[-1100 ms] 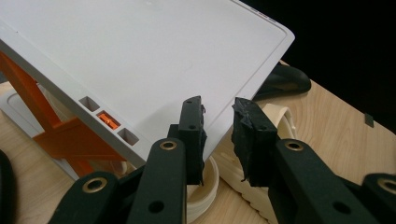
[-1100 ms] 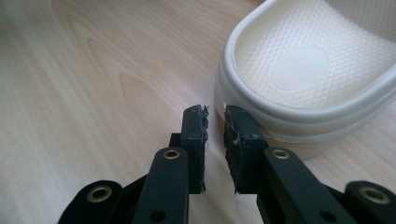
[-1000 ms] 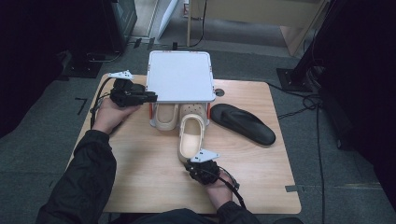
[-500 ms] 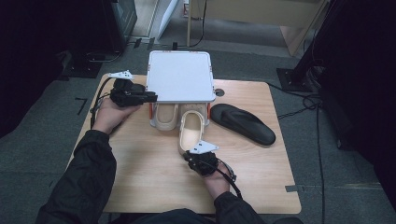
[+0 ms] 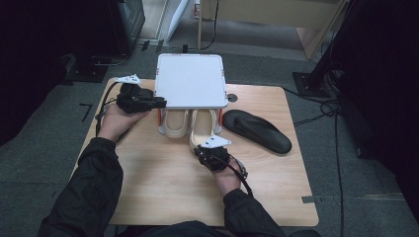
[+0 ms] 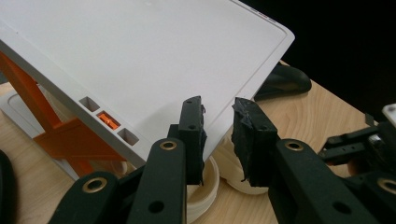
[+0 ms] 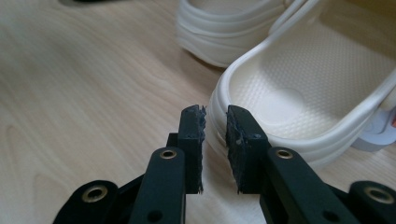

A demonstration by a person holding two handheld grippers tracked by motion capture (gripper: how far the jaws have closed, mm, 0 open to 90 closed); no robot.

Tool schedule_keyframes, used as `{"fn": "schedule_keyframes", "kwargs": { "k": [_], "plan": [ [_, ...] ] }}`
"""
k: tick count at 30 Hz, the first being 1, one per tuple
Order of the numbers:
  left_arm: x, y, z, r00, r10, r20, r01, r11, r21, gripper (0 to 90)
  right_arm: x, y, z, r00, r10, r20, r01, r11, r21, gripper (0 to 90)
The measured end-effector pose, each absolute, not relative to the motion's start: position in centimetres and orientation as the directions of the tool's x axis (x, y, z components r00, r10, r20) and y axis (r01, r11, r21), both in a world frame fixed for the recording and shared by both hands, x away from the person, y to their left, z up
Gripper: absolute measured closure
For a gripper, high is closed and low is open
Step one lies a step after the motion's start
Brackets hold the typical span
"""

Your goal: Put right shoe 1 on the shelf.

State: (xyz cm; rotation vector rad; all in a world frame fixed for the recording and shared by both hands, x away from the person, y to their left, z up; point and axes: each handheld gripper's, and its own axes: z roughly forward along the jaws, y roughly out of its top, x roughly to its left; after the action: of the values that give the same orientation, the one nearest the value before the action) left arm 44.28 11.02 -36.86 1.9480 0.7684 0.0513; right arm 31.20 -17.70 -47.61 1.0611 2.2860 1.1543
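At frame centre, the right tool [image 7: 215,122] gripped the heel rim of the cream slipper [image 7: 308,93] partly under the white rack [image 5: 190,81], which the left tool [image 6: 218,122] pinched; a thin grip risked slipping.

Two cream clogs [image 5: 202,129], one white rack [image 5: 190,81], and seemingly one black insole [image 5: 257,131].
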Motion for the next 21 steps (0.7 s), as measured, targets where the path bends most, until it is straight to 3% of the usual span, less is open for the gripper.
{"fn": "schedule_keyframes", "kwargs": {
  "k": [13,21],
  "plan": [
    [44.3,11.0,-36.8,0.797,0.536,-0.278,0.487,-0.3,0.82,73.8,33.9,-17.1,-47.4,-0.66,0.752,-0.007,0.443,0.396,0.804,77.4],
    [44.3,11.0,-36.9,0.798,0.536,-0.277,0.486,-0.3,0.821,73.9,33.4,-17.5,-47.6,-0.636,0.772,-0.006,0.467,0.39,0.793,75.3]
  ]
}}
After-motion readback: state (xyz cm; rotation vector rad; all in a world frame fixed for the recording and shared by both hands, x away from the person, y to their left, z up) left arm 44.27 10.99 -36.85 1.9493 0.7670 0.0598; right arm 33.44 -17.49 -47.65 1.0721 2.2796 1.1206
